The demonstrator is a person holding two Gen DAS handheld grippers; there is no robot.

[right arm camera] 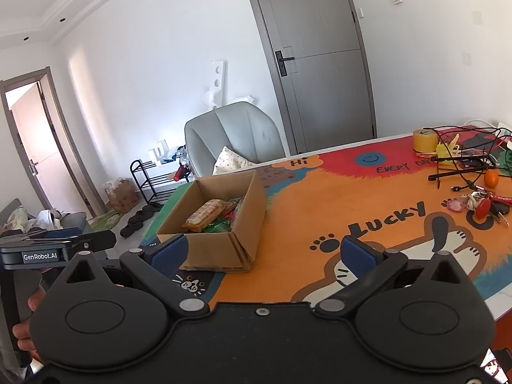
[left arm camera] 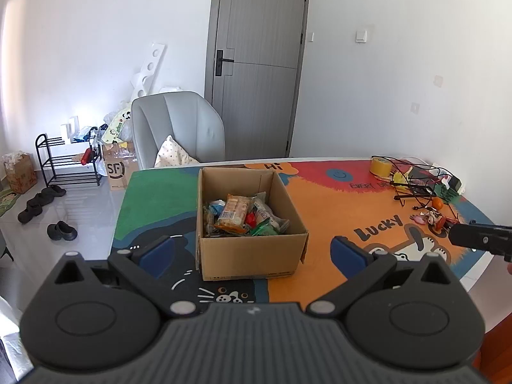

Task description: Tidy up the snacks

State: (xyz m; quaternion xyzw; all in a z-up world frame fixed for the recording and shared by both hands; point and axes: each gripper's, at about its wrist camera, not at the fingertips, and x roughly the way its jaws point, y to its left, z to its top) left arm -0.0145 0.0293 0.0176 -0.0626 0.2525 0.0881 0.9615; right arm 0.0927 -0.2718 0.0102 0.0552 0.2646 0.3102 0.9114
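An open cardboard box stands on the table's colourful mat, and it shows in the right wrist view too. Inside lie several snack packets, with an orange biscuit pack on top, seen in the right wrist view as well. My left gripper is open and empty, held just short of the box's near wall. My right gripper is open and empty, to the right of the box above the mat.
At the table's far right lie a yellow tape roll, tangled black cables, an orange and keys. A grey chair stands behind the table. A shoe rack and shoes are on the floor at left.
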